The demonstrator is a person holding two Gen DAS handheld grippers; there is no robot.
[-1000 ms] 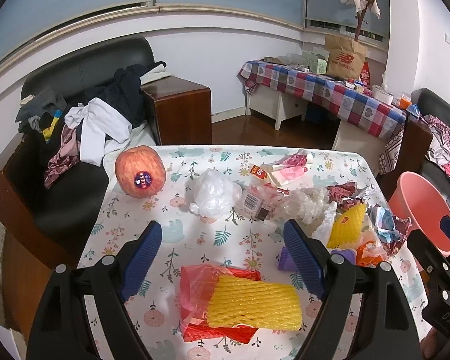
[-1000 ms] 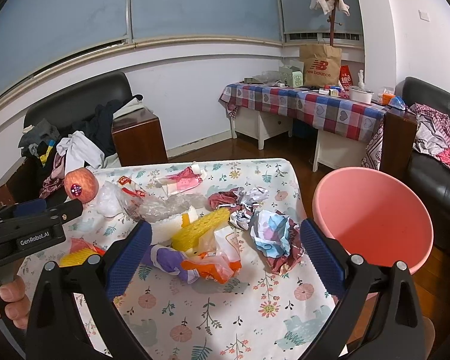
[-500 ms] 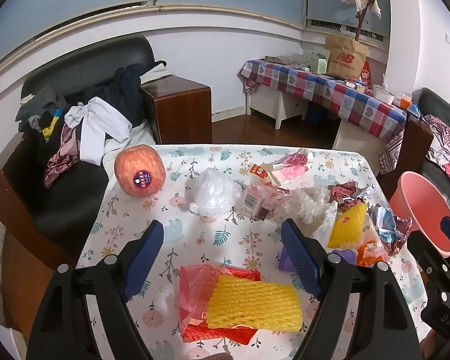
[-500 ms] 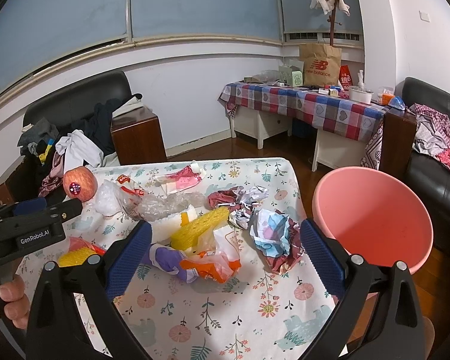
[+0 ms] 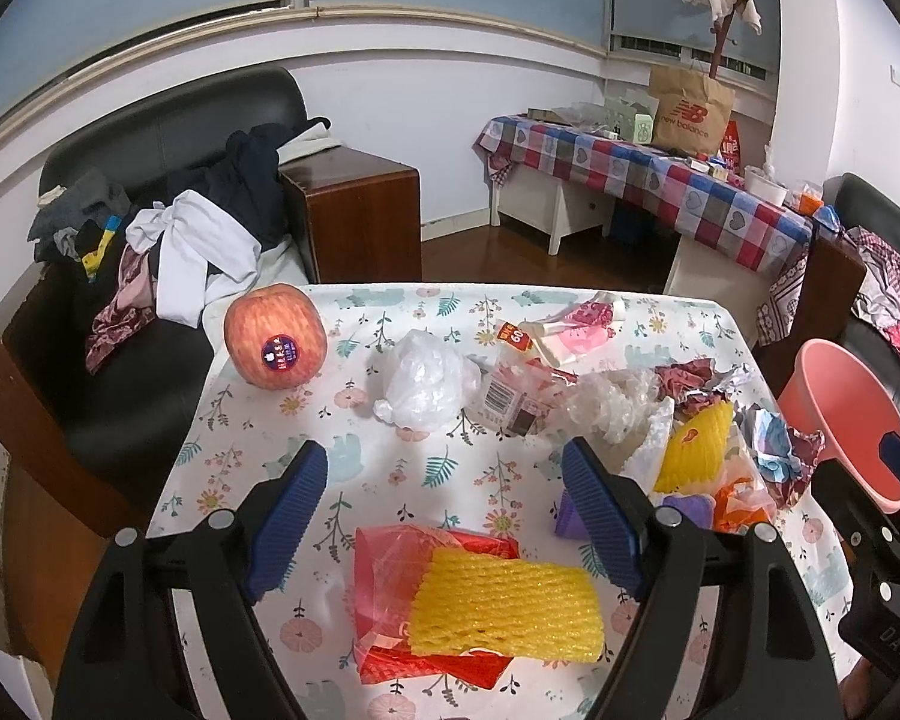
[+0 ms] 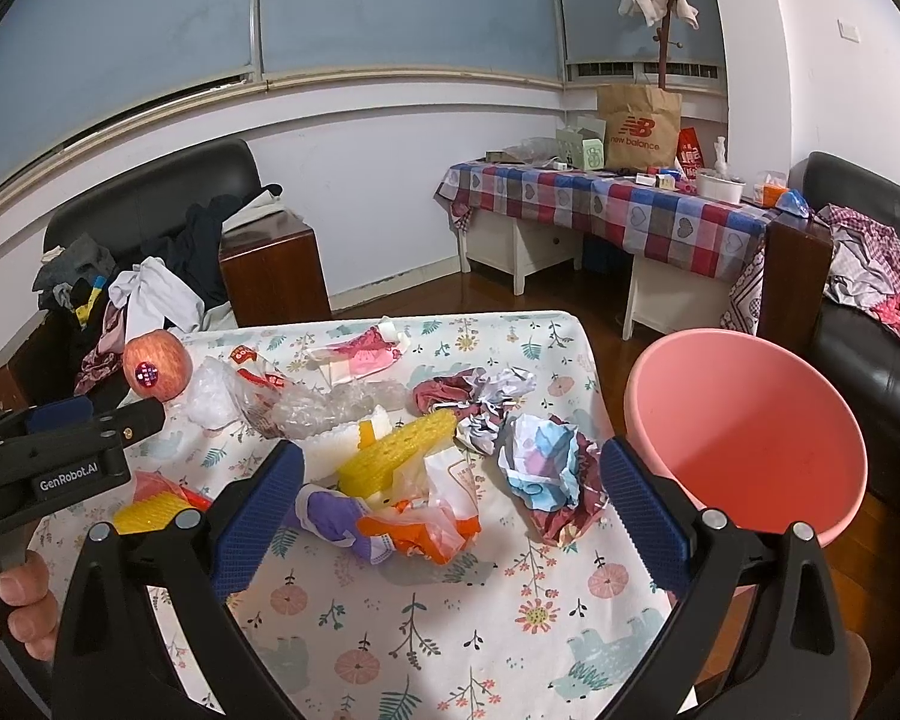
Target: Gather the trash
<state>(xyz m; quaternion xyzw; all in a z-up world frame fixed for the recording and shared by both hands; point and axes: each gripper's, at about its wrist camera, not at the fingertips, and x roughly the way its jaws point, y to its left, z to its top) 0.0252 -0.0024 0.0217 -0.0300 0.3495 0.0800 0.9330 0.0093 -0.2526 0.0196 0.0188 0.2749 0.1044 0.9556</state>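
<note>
Trash litters a floral tablecloth (image 5: 390,468). My left gripper (image 5: 444,516) hangs open above a yellow foam net (image 5: 507,612) lying on a red plastic bag (image 5: 390,558). Beyond it lie a white crumpled bag (image 5: 426,384) and clear wrappers (image 5: 606,402). My right gripper (image 6: 450,510) is open over an orange wrapper (image 6: 426,531) and a purple scrap (image 6: 330,516), with crumpled printed paper (image 6: 546,474) just inside its right finger. A pink bin (image 6: 750,438) stands off the table's right edge.
A red apple (image 5: 275,343) with a sticker sits at the table's far left corner. A black sofa (image 5: 150,192) piled with clothes and a wooden side table (image 5: 360,210) stand behind. A checked-cloth table (image 6: 618,204) with a paper bag is farther back.
The left gripper's view has crept very slightly; both grippers stay open and the trash has not moved.
</note>
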